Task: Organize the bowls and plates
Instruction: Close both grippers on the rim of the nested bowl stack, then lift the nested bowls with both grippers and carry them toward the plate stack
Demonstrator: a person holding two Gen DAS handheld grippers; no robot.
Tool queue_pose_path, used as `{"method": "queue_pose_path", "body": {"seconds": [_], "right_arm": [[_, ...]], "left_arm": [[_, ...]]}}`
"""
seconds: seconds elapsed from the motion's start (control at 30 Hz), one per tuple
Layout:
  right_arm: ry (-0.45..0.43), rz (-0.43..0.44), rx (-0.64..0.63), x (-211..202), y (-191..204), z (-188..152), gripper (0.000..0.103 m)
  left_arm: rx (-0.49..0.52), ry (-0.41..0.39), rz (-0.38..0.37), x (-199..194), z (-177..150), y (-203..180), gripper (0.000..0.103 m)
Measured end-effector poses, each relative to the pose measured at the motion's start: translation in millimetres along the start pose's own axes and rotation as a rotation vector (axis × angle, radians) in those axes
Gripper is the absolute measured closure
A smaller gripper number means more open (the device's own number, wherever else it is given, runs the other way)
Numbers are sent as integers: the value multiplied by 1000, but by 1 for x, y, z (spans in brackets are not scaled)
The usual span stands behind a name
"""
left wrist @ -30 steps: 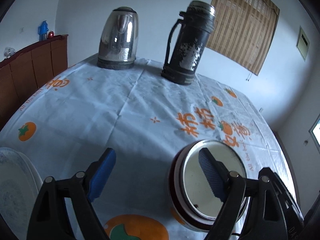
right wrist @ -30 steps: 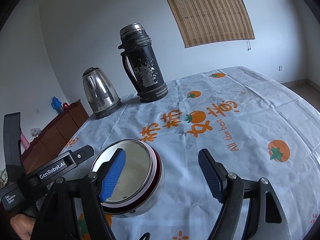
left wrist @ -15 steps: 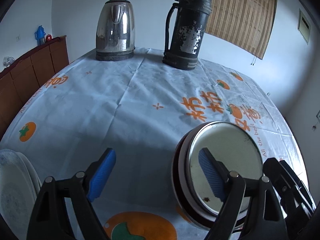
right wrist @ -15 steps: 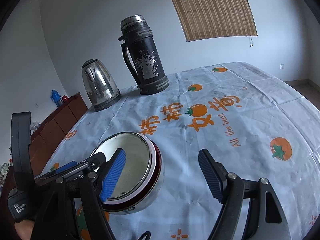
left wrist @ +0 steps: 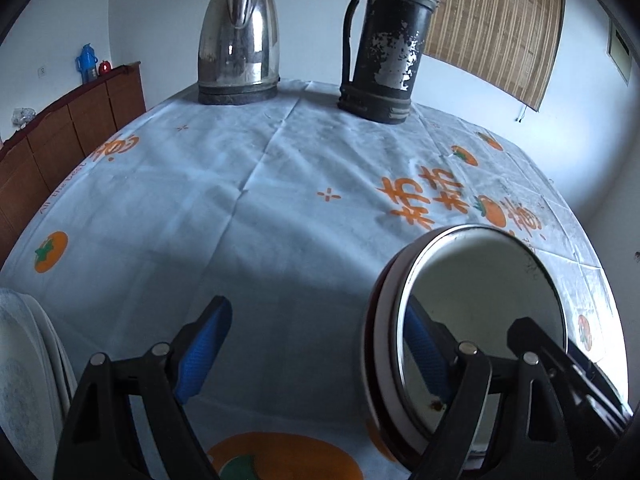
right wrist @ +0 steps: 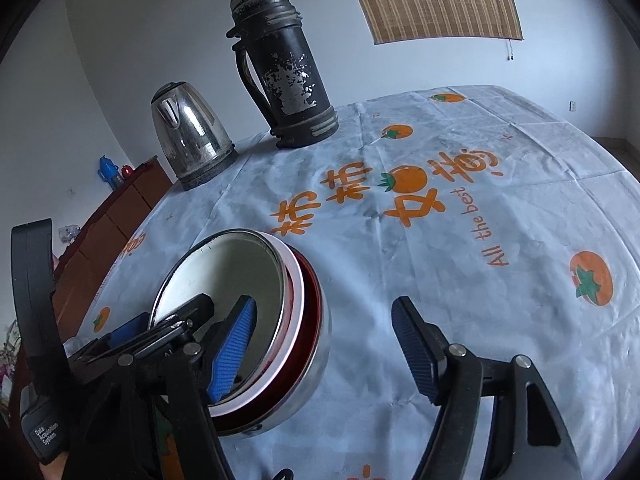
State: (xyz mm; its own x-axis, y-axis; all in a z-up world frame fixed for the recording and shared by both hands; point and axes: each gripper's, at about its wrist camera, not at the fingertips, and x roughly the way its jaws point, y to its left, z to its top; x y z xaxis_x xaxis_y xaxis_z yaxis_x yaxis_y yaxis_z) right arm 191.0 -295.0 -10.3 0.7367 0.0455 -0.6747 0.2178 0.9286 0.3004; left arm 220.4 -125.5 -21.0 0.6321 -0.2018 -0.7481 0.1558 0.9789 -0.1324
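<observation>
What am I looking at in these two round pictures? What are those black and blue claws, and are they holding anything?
Each picture comes from a wide-angle camera on a handheld gripper, one in each of a person's hands. The left gripper and right gripper each have one jaw inside the metal bowl, straddling opposite walls. The right jaws have just been closing, but neither pair pinches it yet. A kettle, a black flask and plates also sit on the tablecloth.

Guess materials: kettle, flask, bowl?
Kettle: polished steel by its mirror reflections, on a dark, likely plastic base. Flask: black-painted metal, flaking to bare silver. Bowl: shiny steel shell, red and white bands, pale interior.
</observation>
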Motion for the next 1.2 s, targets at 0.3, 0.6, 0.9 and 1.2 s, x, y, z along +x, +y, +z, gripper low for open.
{"method": "queue_pose_path", "body": {"seconds": [0.3, 0.6, 0.9, 1.2], "right_arm": [[13, 21, 23, 5, -2, -2, 34], [22, 48, 40, 8, -3, -3, 41], [37, 103, 64, 11, 3, -4, 62], [36, 67, 74, 2, 2, -6, 65]], "left_arm": [[-7, 6, -2, 3, -2, -2, 15], [-7, -1, -2, 2, -3, -2, 14], [-47, 30, -186, -1, -6, -6, 76], [-54, 58, -174, -7, -10, -15, 76]]}}
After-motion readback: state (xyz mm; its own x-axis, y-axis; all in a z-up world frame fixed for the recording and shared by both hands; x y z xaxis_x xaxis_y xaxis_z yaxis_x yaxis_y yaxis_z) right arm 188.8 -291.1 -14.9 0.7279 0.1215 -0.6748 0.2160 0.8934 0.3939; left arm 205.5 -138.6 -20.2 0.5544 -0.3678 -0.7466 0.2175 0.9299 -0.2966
